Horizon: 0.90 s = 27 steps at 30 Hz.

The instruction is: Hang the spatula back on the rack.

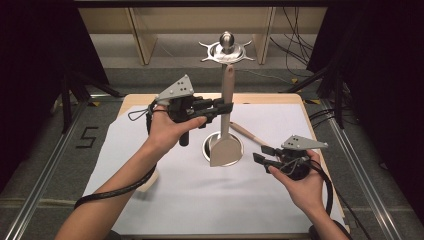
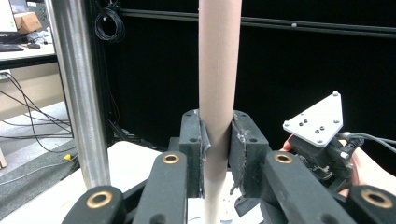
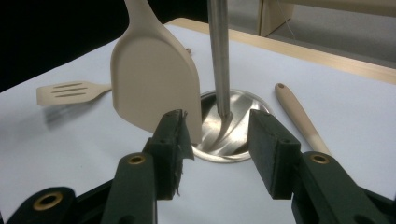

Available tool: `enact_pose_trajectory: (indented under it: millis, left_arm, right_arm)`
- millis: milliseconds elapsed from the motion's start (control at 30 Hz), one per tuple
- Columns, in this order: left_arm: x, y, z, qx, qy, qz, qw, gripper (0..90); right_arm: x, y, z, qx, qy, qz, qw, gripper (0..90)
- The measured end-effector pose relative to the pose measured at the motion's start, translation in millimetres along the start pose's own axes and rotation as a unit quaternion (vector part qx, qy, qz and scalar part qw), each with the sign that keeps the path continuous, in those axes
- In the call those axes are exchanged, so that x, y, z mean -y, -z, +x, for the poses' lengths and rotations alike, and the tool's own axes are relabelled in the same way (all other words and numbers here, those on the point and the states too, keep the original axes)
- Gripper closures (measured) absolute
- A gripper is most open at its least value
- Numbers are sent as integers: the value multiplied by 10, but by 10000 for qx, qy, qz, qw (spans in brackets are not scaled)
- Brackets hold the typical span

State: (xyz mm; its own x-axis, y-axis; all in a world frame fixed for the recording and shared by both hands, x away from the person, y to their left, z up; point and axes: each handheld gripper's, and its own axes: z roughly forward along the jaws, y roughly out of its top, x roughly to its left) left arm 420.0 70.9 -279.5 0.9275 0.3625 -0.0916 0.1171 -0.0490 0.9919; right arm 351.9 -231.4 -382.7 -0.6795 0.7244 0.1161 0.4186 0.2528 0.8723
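High view shows the left gripper (image 1: 223, 109) pinching the stiff, light-looking spatula (image 1: 225, 145) mid-handle, a sound grip, beside the stand (image 1: 228, 46) at centre, while the right gripper (image 1: 263, 154) waits spread.

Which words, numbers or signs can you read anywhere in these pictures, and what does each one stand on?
"5": a dark mark on the grey floor left of the table, in the high view.
No other text reads: the spatula held in the left claw and the metal stand bear none.
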Motion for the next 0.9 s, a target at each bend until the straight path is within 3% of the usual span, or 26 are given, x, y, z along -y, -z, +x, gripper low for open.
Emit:
enact_pose_trajectory:
  millis: [100,133,367,433,533,667,767,900]
  left_arm:
    - [10,-8,28,-16,18,8,10000,760]
    - [10,-8,28,-16,18,8,10000,759]
    - [20,-14,60,-22,67,9,10000,759]
    - [22,-17,65,-21,66,9,10000,758]
    - [27,-18,75,-7,81,23,10000,758]
    - [36,-14,90,42,95,-2,9999,757]
    - [36,-10,89,67,89,7,9999,757]
    - [27,8,87,91,87,-12,9999,757]
  right_arm:
    - [-3,7,32,22,-258,51,9997,568]
    - [-7,4,16,28,-161,18,9999,568]
    - [2,0,6,7,-140,11,9999,568]
    - [5,-15,-16,9,24,-95,10000,567]
    - [6,-21,-21,-26,73,-88,9999,567]
    - [8,-14,-19,9,40,-64,10000,567]
    - [12,-3,6,5,-159,39,9999,567]
    - [11,-3,7,-10,-167,41,9999,567]
